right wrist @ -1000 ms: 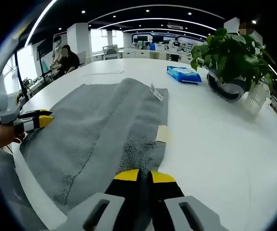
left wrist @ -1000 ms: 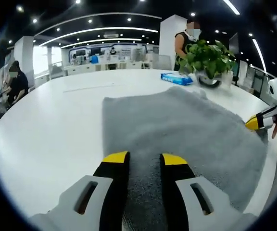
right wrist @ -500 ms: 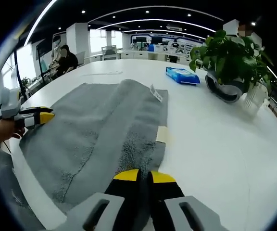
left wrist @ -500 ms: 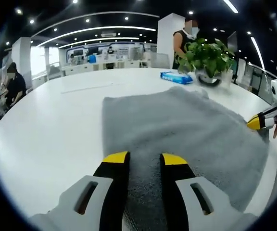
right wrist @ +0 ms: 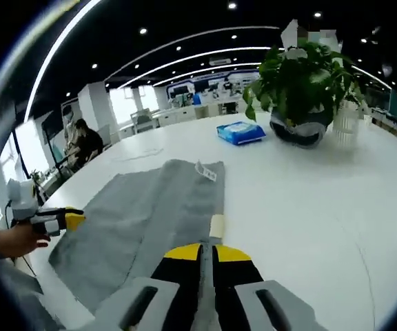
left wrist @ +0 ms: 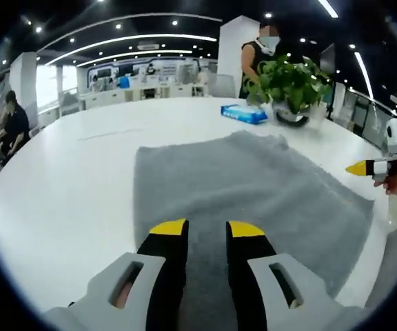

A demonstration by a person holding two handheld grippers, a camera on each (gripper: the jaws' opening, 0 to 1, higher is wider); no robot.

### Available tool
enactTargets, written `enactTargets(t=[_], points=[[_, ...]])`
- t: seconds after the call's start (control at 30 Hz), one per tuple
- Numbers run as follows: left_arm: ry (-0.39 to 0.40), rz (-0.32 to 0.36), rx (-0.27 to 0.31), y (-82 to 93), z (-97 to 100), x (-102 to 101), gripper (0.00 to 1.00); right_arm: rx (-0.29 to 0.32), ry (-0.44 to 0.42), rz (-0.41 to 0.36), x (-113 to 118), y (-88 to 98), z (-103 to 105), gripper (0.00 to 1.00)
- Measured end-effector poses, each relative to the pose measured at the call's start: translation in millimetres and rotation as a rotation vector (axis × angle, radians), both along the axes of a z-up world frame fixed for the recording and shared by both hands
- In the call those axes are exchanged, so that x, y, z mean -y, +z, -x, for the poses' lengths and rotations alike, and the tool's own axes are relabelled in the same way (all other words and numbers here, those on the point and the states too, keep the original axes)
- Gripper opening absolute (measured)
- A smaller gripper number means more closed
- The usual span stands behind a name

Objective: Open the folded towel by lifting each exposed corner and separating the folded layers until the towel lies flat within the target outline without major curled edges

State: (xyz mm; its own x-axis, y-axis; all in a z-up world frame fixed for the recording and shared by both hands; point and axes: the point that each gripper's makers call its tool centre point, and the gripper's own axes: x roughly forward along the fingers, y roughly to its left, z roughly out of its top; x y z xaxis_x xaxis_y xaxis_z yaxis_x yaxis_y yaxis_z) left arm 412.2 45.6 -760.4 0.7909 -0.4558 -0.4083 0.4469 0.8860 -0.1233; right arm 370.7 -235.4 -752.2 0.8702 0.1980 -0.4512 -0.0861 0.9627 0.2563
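Your grey towel point(left wrist: 253, 193) lies spread on the white desk point(left wrist: 67, 179), its long axis running away from the near edge toward the far side where the plant stands; in the right gripper view the towel point(right wrist: 143, 221) shows a doubled strip along its right side, with a small white tag point(right wrist: 205, 172) at the far corner and a pale label point(right wrist: 216, 224) just ahead of your jaws. Your left gripper point(left wrist: 207, 231) hovers over the towel's near edge with its yellow-tipped jaws spread and nothing between them. Your right gripper point(right wrist: 207, 253) has its jaws pressed together; a sliver of grey shows at the tips, but you cannot tell whether cloth is truly pinched there. The towel's near corners are cut off beneath the gripper bodies. Beyond the towel sit a blue packet point(left wrist: 243, 114) and a potted plant point(right wrist: 298, 83), its leafy stems rising from a dark round pot. A slotted white cup point(right wrist: 347, 124) stands beside it, contents unclear. A person point(left wrist: 257, 58) stands behind the plant; another person point(right wrist: 81, 141) sits at the desk's far left.
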Motion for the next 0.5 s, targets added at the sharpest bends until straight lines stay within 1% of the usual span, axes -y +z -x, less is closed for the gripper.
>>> enactTargets(t=[0.03, 0.1, 0.13, 0.23, 0.27, 0.3, 0.33, 0.37, 0.4, 0.5], points=[[-0.017, -0.004, 0.007, 4.1, 2.0, 7.2, 0.21, 0.005, -0.024, 0.014, 6.2, 1.5, 0.1, 0.05], [-0.063, -0.038, 0.010, 9.3, 8.9, 25.5, 0.21, -0.005, -0.030, 0.038, 9.3, -0.8, 1.8, 0.06], [-0.107, -0.045, 0.009, 11.8, 14.9, 39.7, 0.21, -0.005, -0.032, 0.042, 10.0, -1.0, 2.1, 0.06], [-0.189, -0.061, 0.028, 16.9, 26.9, 67.5, 0.22, 0.000, -0.041, 0.087, 15.5, -1.0, 3.1, 0.07], [-0.227, -0.071, 0.035, 18.2, 33.4, 80.8, 0.23, -0.001, -0.052, 0.097, 18.2, -0.6, 3.2, 0.07], [-0.249, -0.077, 0.039, 19.0, 37.6, 89.3, 0.23, 0.005, -0.056, 0.103, 19.3, 0.6, 2.8, 0.10], [-0.284, -0.078, 0.043, 19.6, 43.7, 102.2, 0.23, 0.013, -0.059, 0.110, 20.3, 2.1, 2.1, 0.12], [-0.298, -0.077, 0.041, 19.6, 47.2, 109.1, 0.23, 0.017, -0.061, 0.113, 20.7, 2.9, 1.8, 0.16], [-0.304, -0.072, 0.039, 19.7, 49.8, 114.6, 0.23, 0.018, -0.066, 0.120, 21.6, 3.5, 1.6, 0.18], [-0.340, -0.044, 0.024, 19.9, 61.5, 136.2, 0.23, 0.020, -0.065, 0.129, 21.5, 5.3, 1.9, 0.17]])
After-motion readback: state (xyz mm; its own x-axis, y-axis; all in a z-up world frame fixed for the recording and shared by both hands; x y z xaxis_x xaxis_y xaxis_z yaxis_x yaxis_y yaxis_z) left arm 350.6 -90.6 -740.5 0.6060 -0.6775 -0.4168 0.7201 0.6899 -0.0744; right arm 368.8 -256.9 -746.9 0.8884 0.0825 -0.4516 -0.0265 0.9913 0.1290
